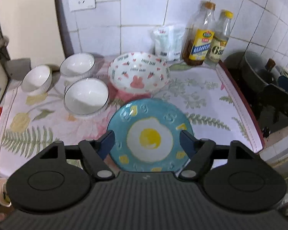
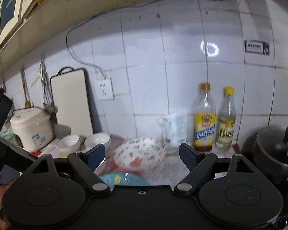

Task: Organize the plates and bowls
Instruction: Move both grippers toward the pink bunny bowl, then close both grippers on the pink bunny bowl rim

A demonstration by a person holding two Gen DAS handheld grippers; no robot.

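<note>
Directly below and ahead of the left gripper (image 1: 146,139) lies the blue fried-egg plate (image 1: 149,134), flat on the floral cloth (image 1: 205,95), its round face showing between the two spread fingers, which stand apart from its rim and pinch nothing. Just beyond it, touching or nearly so, a patterned bowl (image 1: 139,72) rests tilted, seemingly on something pink. To the left of that sit three white bowls (image 1: 86,95), close together but unstacked. The right gripper (image 2: 142,154) is spread too and empty, aimed more at the tiled wall (image 2: 163,76), with the patterned bowl beyond its fingers and only a sliver of the plate at its base. So the left gripper looks nearer to the plate; being round, it offers no preferred axis, only a rim to come at. Two bottles (image 1: 207,36) stand against the wall behind.
</note>
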